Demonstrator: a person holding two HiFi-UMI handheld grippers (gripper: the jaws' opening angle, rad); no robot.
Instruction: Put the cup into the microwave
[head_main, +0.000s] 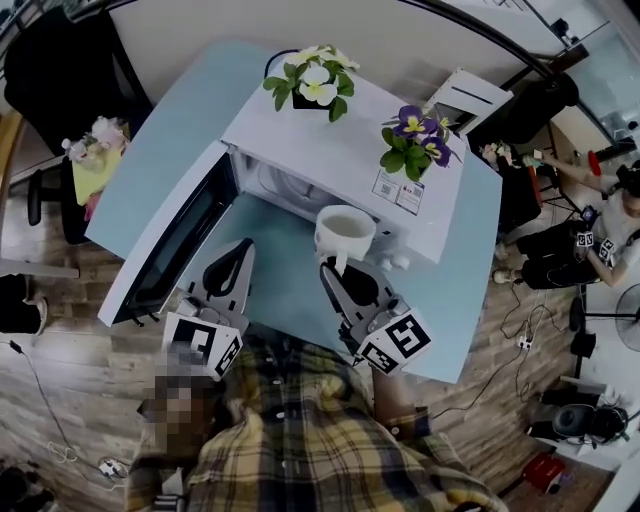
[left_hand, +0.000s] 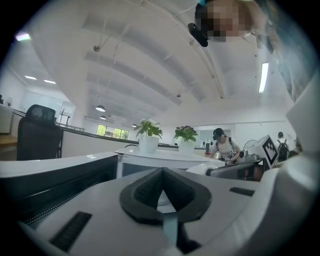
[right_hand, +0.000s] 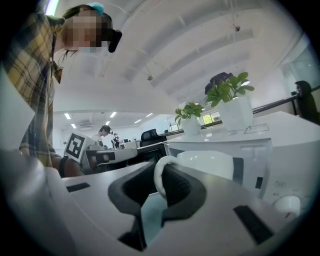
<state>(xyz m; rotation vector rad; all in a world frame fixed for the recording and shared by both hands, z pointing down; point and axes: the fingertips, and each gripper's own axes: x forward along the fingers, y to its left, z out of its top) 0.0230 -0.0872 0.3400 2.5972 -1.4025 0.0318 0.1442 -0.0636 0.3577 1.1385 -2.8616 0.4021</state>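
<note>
Cup (head_main: 345, 232) hangs by its handle, clamped in R gripper (head_main: 338, 268), just outside open microwave (head_main: 330, 150). L gripper (head_main: 238, 255) pinched together, empty. Carry step; next, likely ease cup to 10 o'clock, into cavity.

Microwave (head_main: 340, 150) cavity gapes toward the person; bare table (head_main: 270, 275) leads straight in. Door (head_main: 170, 240) swung out left walls that side beside left gripper (head_main: 242, 247); cup (head_main: 345, 230) in right gripper (head_main: 333, 266) fronts the opening's right part.

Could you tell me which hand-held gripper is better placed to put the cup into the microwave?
The right hand-held gripper: it grips the cup by its handle, before the open microwave. The left hand-held gripper is shut, empty.
</note>
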